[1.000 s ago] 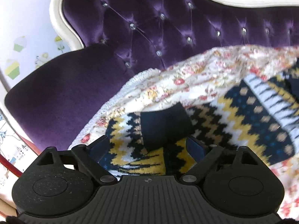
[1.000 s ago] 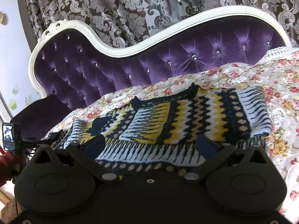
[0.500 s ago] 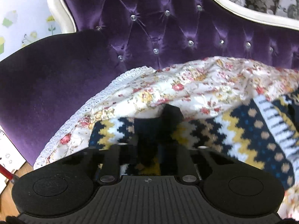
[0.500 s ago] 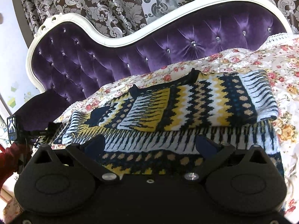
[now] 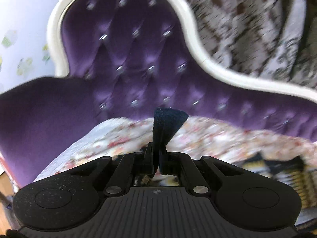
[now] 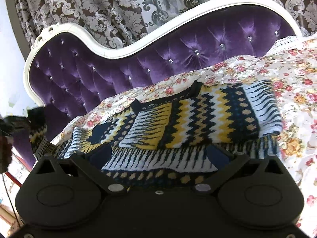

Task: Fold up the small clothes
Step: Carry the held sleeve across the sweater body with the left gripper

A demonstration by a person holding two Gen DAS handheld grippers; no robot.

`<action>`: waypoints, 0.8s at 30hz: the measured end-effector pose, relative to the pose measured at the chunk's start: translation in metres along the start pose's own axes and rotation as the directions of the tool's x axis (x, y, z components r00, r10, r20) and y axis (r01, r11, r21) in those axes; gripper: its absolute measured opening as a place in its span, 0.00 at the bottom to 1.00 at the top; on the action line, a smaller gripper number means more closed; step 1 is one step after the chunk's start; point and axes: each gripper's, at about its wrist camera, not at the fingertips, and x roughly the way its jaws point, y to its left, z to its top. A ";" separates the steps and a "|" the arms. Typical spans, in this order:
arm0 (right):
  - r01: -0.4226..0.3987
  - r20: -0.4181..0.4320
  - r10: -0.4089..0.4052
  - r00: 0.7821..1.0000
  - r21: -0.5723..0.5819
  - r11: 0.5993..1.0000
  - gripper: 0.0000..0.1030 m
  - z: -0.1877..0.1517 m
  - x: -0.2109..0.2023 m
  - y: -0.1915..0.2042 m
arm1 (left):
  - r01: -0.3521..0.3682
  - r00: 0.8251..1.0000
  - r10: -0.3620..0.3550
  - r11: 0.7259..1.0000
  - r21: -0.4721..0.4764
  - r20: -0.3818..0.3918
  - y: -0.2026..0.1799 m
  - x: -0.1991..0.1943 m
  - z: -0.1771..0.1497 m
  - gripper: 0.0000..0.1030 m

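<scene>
A small knitted sweater (image 6: 198, 119) in navy, yellow and white zigzags lies on a floral cloth (image 6: 293, 79) over a purple sofa. My left gripper (image 5: 157, 154) is shut on the sweater's navy cuff (image 5: 168, 123) and holds it raised above the cloth. In the right wrist view that lifted sleeve (image 6: 37, 130) hangs at the far left. My right gripper (image 6: 158, 154) is open, its fingers low over the sweater's near hem (image 6: 158, 176).
The tufted purple sofa back (image 6: 198, 49) with a white frame (image 6: 122, 51) rises behind the cloth. A purple armrest (image 5: 39, 119) is at the left. Patterned curtains (image 6: 118, 10) hang behind the sofa.
My left gripper closed on the navy cuff and lifted it up off the cloth. My right gripper moved closer over the hem and stayed open.
</scene>
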 end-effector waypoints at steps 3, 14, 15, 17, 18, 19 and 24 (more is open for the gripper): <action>0.023 0.009 -0.023 1.000 0.011 1.000 1.00 0.005 -0.004 -0.005 | 0.078 0.997 -0.078 0.997 -0.009 0.024 -0.030 -0.018 0.017 0.05; 0.122 0.038 -0.125 0.991 0.061 0.991 1.00 0.021 -0.020 -0.031 | 0.302 0.949 -0.311 0.945 0.121 0.058 -0.185 -0.035 0.038 0.05; 0.127 0.041 -0.130 0.991 0.067 0.990 1.00 0.023 -0.022 -0.034 | 0.319 0.943 -0.327 0.940 0.125 0.053 -0.195 -0.033 0.036 0.05; 0.132 0.042 -0.136 0.990 0.086 0.988 0.99 0.025 -0.025 -0.040 | 0.352 0.932 -0.360 0.926 0.135 0.037 -0.220 -0.025 0.028 0.05; 0.133 0.044 -0.138 0.990 0.100 0.986 1.00 0.026 -0.027 -0.043 | 0.367 0.927 -0.373 0.920 0.138 0.027 -0.229 -0.020 0.023 0.05; 0.135 0.046 -0.141 0.989 0.115 0.984 1.00 0.027 -0.028 -0.046 | 0.381 0.922 -0.387 0.914 0.139 0.019 -0.238 -0.020 0.017 0.05; 0.179 0.064 -0.190 0.980 0.153 0.972 1.00 0.034 -0.032 -0.060 | 0.444 0.896 -0.442 0.886 0.133 -0.047 -0.281 0.007 -0.017 0.05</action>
